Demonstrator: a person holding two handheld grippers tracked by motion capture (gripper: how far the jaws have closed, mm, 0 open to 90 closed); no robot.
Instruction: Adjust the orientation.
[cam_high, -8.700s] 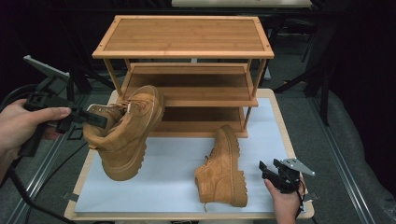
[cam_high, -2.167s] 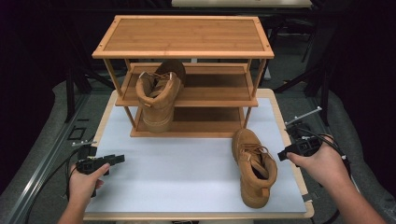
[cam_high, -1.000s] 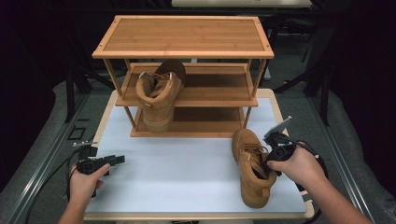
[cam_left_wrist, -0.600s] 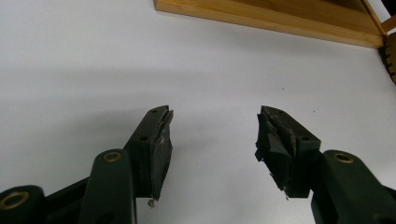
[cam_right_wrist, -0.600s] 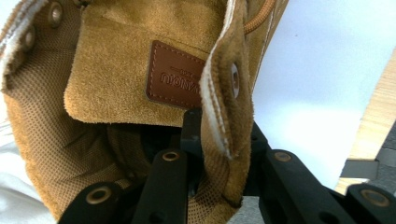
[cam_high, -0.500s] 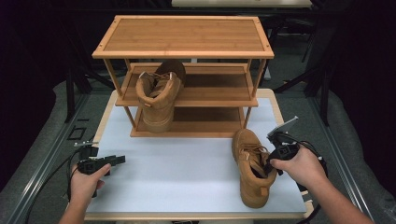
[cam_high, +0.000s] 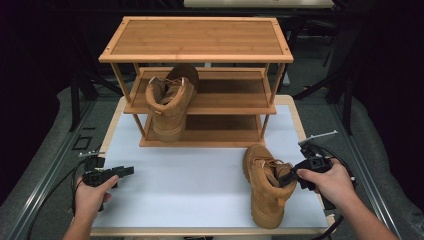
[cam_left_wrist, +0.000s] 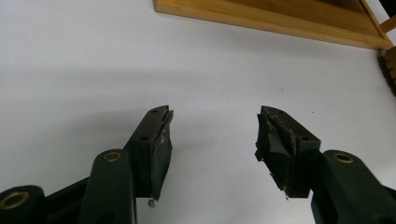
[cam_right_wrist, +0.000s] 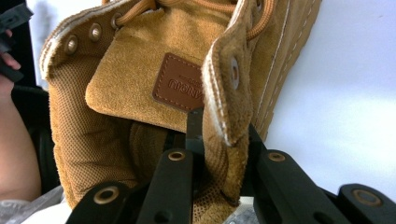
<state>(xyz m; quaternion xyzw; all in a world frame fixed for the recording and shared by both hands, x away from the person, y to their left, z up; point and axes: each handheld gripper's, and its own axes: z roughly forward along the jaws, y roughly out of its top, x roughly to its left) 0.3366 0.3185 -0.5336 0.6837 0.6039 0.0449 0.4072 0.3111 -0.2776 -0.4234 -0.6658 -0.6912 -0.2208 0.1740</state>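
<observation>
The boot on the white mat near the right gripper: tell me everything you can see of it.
The boot is a tan, suede-looking ankle boot with matching laces, metal eyelets, a brown stitched tongue patch and a thick lugged sole. It stands upright on the white mat, in front of the wooden rack, toe pointing toward the rack. The right gripper has just been closing on its collar wall, one jaw inside the opening, one outside.
</observation>
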